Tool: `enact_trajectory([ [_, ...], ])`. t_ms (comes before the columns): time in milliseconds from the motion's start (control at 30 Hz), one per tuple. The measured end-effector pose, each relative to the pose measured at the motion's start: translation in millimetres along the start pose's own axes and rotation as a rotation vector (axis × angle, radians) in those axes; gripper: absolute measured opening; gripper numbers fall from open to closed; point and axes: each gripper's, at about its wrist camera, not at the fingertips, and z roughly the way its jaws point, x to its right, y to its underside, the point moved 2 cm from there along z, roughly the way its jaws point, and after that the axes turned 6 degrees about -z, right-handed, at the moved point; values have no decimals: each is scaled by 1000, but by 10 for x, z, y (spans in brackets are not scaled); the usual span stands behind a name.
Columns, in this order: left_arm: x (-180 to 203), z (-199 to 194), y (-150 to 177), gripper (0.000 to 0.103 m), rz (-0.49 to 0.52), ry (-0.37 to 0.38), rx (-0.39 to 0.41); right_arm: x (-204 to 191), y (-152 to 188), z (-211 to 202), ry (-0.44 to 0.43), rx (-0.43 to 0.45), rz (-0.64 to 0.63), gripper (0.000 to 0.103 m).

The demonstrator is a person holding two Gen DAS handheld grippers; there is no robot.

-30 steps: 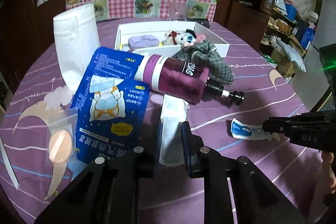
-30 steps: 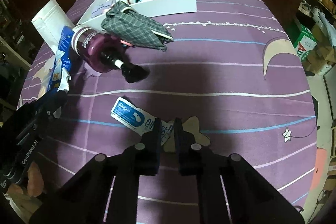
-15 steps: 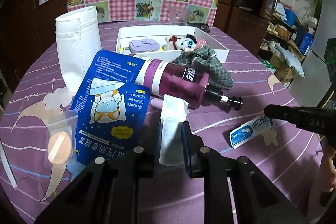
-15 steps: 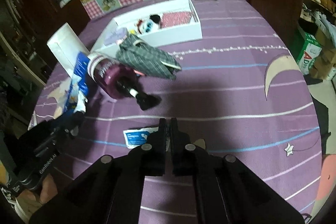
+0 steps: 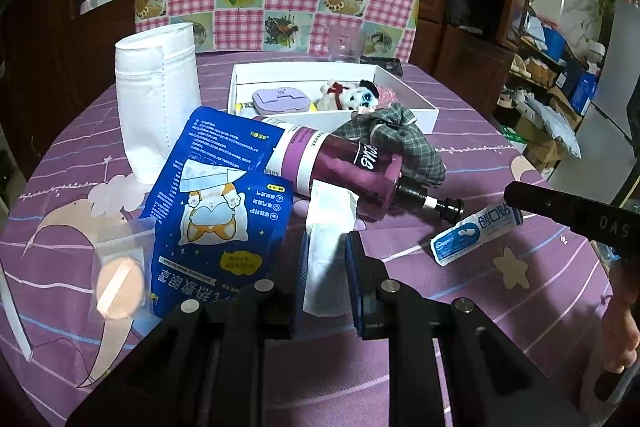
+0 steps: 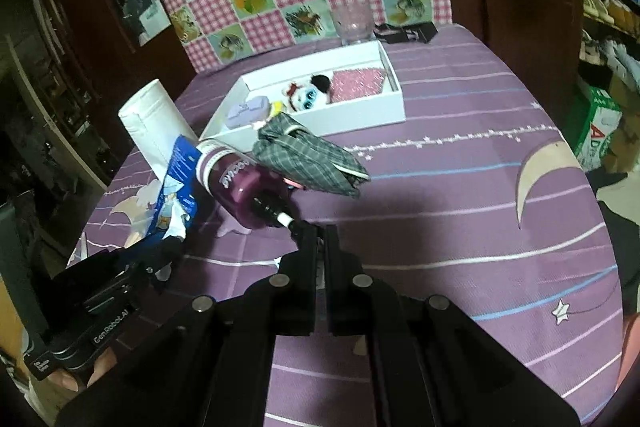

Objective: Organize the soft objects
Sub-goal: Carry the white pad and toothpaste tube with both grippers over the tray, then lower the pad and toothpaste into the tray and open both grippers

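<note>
My left gripper [image 5: 329, 261] is shut on a white soft packet [image 5: 328, 227] that stands up between its fingers. Its top edge touches a purple pump bottle [image 5: 340, 167] lying on its side. My right gripper [image 5: 514, 195] comes in from the right, shut on one end of a blue-and-white sachet [image 5: 474, 233], which hangs tilted just above the purple tablecloth. In the right wrist view the right gripper [image 6: 320, 241] has its jaws together, and they hide the sachet. A grey checked cloth [image 5: 400, 143] lies bunched against the bottle.
A white box [image 5: 400, 83] at the back holds a plush toy [image 5: 352, 99], a lilac case [image 5: 282, 97] and a pink item. A blue foil pack [image 5: 216, 195], a white fabric tube [image 5: 156, 99], a bagged powder puff [image 5: 116, 283] and a glass [image 5: 346, 43] are on the table.
My right gripper has closed on the sachet and raised it off the cloth, tilting upward. The left gripper keeps its hold on the white packet and has stayed put.
</note>
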Motion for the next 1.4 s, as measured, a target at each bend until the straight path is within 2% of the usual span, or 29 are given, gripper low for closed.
enact_trajectory([
  [267,-28,-116,-103,17,-25,78,27,-91,-106,-132,-22,81,-24,4],
  [400,-56,-218,-247,17,-47,72,43,-91,-275,-183,-18,87,-5,4],
  [700,-109,-660,-892,17,-93,81,120,-118,-848,-330,-72,110,39,4],
  [800,-89,-774,-1159,17,-107,104,154,-177,-1144,-393,-95,131,63,4],
  [900,-33,-783,-1385,17,-100,171,157,-231,-1407,-412,-110,147,111,4],
  [1067,103,-589,-1606,17,-96,173,172,-219,-1657,-266,-145,149,189,4],
  [1200,198,-235,-1761,18,-110,159,153,-80,-1776,-89,-181,162,267,4],
  [1267,232,-33,-1825,18,-128,155,142,34,-1802,42,-178,168,298,4],
  [1333,267,132,-1866,18,-129,184,130,151,-1801,175,-166,162,304,4],
  [1400,287,305,-1888,18,-128,172,116,275,-1784,292,-133,151,315,4],
])
